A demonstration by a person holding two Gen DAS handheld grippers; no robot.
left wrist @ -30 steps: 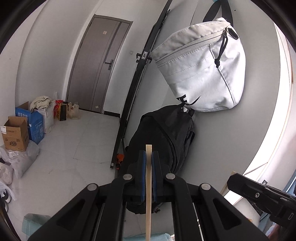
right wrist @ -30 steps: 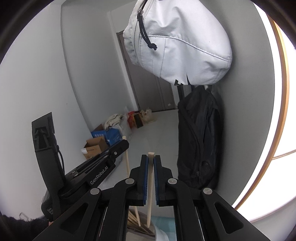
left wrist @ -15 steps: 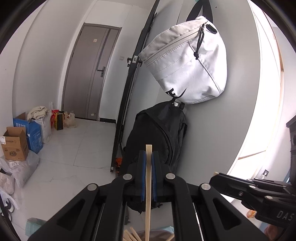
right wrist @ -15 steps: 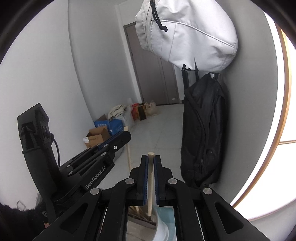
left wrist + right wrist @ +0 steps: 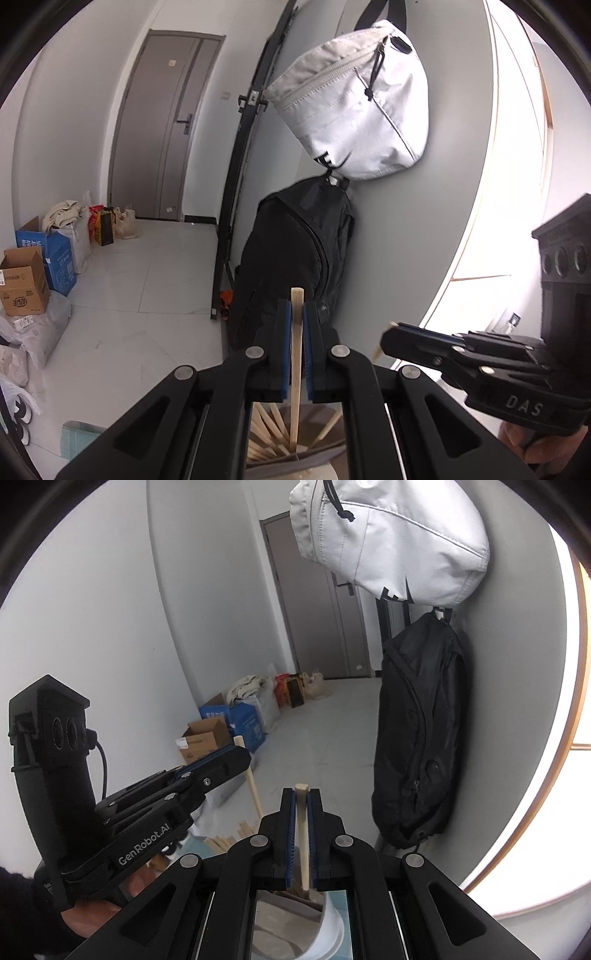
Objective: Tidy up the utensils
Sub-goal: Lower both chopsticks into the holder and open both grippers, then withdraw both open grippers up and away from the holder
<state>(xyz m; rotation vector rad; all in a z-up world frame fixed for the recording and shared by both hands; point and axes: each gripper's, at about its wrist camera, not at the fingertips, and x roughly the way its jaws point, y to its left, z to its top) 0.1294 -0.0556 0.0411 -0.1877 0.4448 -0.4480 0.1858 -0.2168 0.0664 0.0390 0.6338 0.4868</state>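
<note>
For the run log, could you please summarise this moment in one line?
left hand-held gripper: shut on chopstick | right hand-held gripper: shut on stick | above holder

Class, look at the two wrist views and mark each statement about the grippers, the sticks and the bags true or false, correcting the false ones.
1. The left gripper is shut on a flat wooden stick. True.
2. The right gripper is open and holds nothing. False: it is shut on a wooden stick.
3. The grey bag hangs above the black backpack. True.
4. The door stands wide open. False: it is closed.
5. Cardboard boxes sit on the floor. True.
</note>
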